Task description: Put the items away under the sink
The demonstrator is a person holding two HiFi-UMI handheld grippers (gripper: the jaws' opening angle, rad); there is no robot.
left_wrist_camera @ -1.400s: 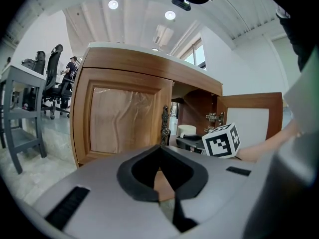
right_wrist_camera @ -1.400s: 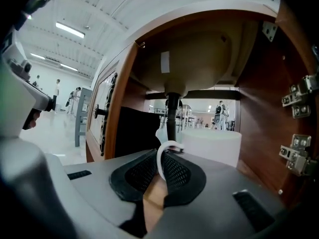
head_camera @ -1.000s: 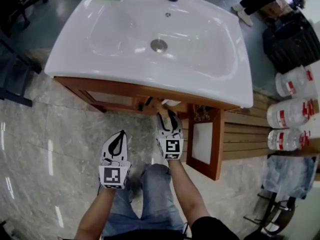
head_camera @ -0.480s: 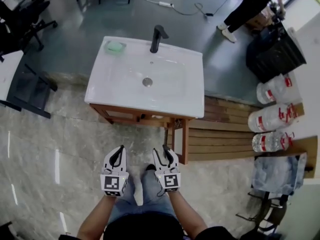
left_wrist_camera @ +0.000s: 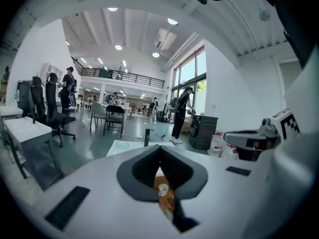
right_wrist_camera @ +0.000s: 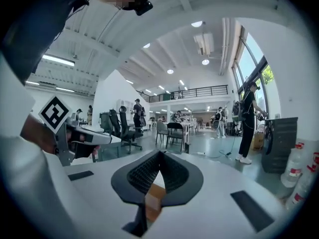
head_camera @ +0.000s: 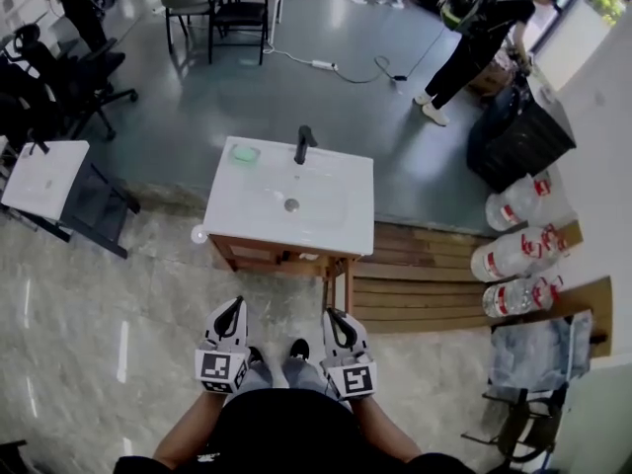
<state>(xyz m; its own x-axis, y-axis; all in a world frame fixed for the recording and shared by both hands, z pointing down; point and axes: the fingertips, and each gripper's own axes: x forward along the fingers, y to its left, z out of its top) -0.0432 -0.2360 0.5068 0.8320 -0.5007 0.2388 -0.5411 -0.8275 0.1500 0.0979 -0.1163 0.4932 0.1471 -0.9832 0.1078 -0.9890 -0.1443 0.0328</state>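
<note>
The white sink point(head_camera: 289, 205) sits on a wooden vanity, seen small in the middle of the head view, with a black faucet point(head_camera: 304, 143) and a green soap dish point(head_camera: 244, 152) on top. Its right cabinet door point(head_camera: 348, 286) stands open; the inside under the sink is hidden. My left gripper point(head_camera: 230, 314) and right gripper point(head_camera: 336, 321) hang side by side close to my body, well short of the vanity. Both are shut with nothing between the jaws. In the gripper views the left gripper point(left_wrist_camera: 160, 148) and right gripper point(right_wrist_camera: 159, 153) point level toward the vanity.
Three large water jugs point(head_camera: 504, 255) lie at the right next to a slatted wooden platform point(head_camera: 415, 275). A black bin point(head_camera: 523, 136) and a bending person point(head_camera: 474, 38) are at the far right. A white table point(head_camera: 44, 181) and office chairs point(head_camera: 79, 67) stand left.
The head view has pulled far back and up from the sink. My right gripper has come away from the cabinet opening, and both grippers now sit level near my body.
</note>
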